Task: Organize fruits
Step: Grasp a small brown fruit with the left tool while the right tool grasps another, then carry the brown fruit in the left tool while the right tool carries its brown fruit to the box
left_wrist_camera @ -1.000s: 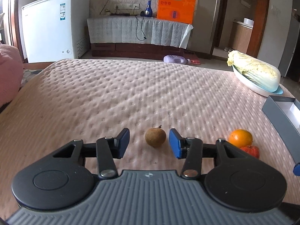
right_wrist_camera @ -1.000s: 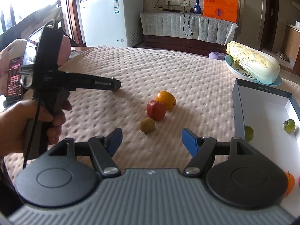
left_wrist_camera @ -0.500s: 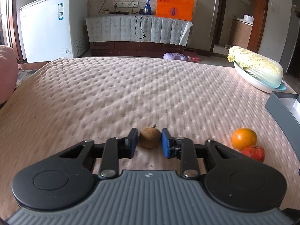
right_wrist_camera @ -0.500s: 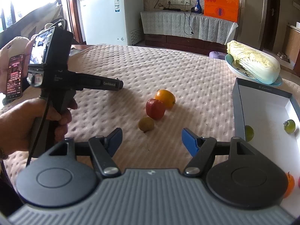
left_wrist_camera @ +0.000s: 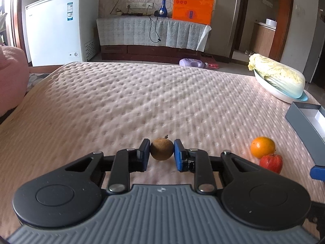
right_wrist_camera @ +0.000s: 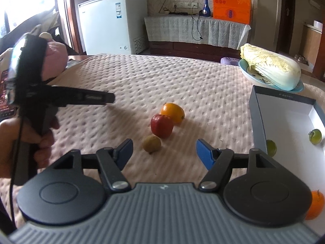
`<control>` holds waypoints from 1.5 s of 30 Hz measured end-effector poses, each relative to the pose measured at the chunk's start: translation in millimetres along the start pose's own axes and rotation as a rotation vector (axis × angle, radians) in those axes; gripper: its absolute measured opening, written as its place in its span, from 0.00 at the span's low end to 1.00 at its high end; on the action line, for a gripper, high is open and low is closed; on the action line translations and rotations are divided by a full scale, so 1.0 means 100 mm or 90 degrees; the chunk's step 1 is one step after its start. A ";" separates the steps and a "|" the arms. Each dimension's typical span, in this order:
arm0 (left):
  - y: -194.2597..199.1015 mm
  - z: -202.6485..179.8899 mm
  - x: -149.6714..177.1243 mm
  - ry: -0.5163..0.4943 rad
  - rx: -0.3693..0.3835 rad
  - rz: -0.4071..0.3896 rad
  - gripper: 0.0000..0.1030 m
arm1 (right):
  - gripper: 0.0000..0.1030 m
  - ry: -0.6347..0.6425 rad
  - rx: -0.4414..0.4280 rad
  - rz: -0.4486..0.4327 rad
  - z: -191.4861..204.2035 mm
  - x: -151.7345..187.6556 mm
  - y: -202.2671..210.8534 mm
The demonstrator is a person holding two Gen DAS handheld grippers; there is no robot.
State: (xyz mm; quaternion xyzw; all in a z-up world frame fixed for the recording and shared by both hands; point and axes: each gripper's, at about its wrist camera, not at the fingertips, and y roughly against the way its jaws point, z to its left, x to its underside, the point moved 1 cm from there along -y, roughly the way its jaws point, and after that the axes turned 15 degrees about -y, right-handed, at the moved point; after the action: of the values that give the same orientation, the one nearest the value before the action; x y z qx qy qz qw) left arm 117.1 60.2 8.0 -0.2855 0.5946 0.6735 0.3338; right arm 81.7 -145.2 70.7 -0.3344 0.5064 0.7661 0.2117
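Observation:
My left gripper point(left_wrist_camera: 162, 152) is shut on a small brown round fruit point(left_wrist_camera: 161, 149), holding it just above the pink quilted cover point(left_wrist_camera: 142, 101). An orange point(left_wrist_camera: 262, 147) and a red apple point(left_wrist_camera: 271, 163) lie to its right. In the right wrist view my right gripper point(right_wrist_camera: 164, 148) is open and empty, hovering just short of another small brown fruit point(right_wrist_camera: 151, 143), with the red apple point(right_wrist_camera: 161, 125) and the orange point(right_wrist_camera: 172, 112) behind it. The left gripper point(right_wrist_camera: 107, 98) shows there at the left, its fingertips hidden.
A grey open box point(right_wrist_camera: 258, 109) at the right holds two green fruits point(right_wrist_camera: 315, 136) and an orange point(right_wrist_camera: 315, 205). A napa cabbage point(right_wrist_camera: 270, 67) lies on a plate at the far right. A white freezer and a covered cabinet stand behind.
My left gripper closed on the brown fruit and lifted it slightly. My right gripper stayed open and moved a little closer to the fruits.

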 end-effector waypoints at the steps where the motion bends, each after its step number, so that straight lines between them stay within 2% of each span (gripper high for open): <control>1: 0.01 0.02 0.01 0.000 0.000 0.002 0.29 | 0.68 -0.003 0.000 0.003 0.01 0.00 -0.03; 6: 0.08 0.14 0.06 0.012 0.004 -0.001 0.29 | 0.53 0.006 -0.006 0.017 0.09 0.04 -0.13; 10: 0.12 0.18 0.08 0.017 0.010 -0.005 0.29 | 0.37 0.012 0.000 0.027 0.13 0.07 -0.22; 19: 0.14 0.22 0.12 0.015 0.016 -0.004 0.29 | 0.35 -0.005 0.009 0.028 0.15 0.06 -0.35; 22: 0.12 0.21 0.14 0.012 0.017 0.004 0.29 | 0.26 0.009 0.015 0.026 0.18 0.06 -0.37; 27: 0.07 0.19 0.18 -0.001 0.012 0.012 0.29 | 0.26 0.026 0.017 0.029 0.20 0.07 -0.36; 45: 0.19 -0.07 -0.01 -0.015 0.022 -0.007 0.29 | 0.26 0.049 -0.033 0.017 0.14 -0.03 0.09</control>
State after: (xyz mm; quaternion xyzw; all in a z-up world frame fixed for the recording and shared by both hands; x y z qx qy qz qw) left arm 102.5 52.0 19.1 -0.2750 0.6007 0.6647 0.3490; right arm 73.2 -135.7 82.6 -0.3621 0.4988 0.7682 0.1732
